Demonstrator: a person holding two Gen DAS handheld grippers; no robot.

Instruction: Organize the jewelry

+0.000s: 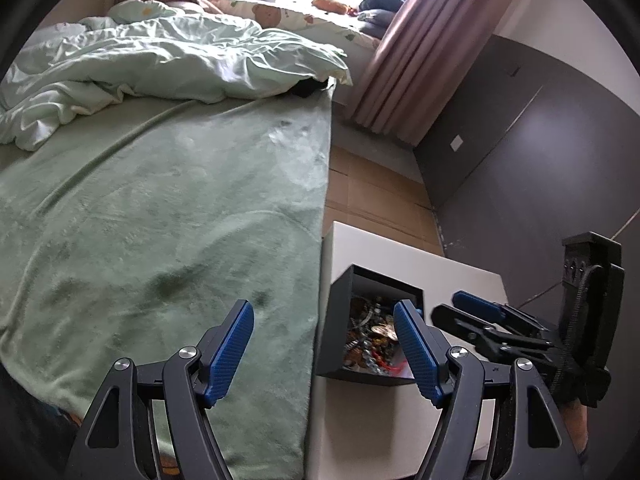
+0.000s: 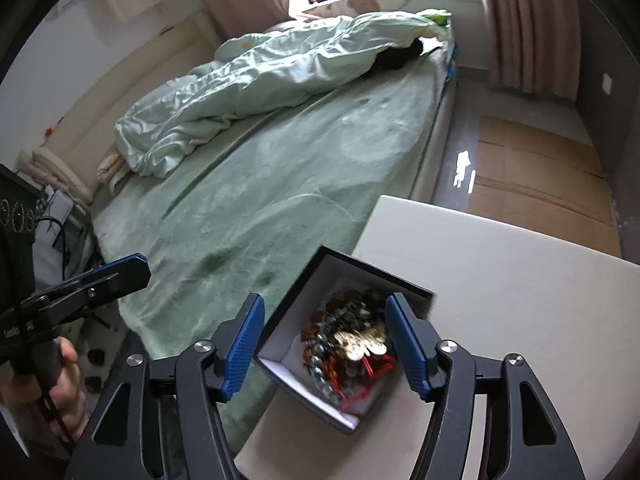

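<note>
A black box [image 1: 336, 320] with a white lining stands on a white table [image 1: 384, 248] beside the bed. It holds a tangled heap of jewelry [image 1: 370, 338]: gold coins, beads, chains, a red piece. In the right wrist view the box [image 2: 304, 296] and its jewelry [image 2: 352, 340] lie between my fingers. My right gripper [image 2: 324, 340] is open, above the box, empty. My left gripper [image 1: 324, 344] is open and empty, over the bed edge and the box's left side. The right gripper [image 1: 476, 312] also shows in the left wrist view, right of the box.
A bed with a green blanket [image 1: 160, 208] and a rumpled pale duvet [image 1: 140, 64] lies left of the table. Cardboard sheets [image 2: 540, 172] cover the floor beyond the table. A pink curtain [image 1: 408, 52] and a dark wall panel [image 1: 540, 152] stand at the right.
</note>
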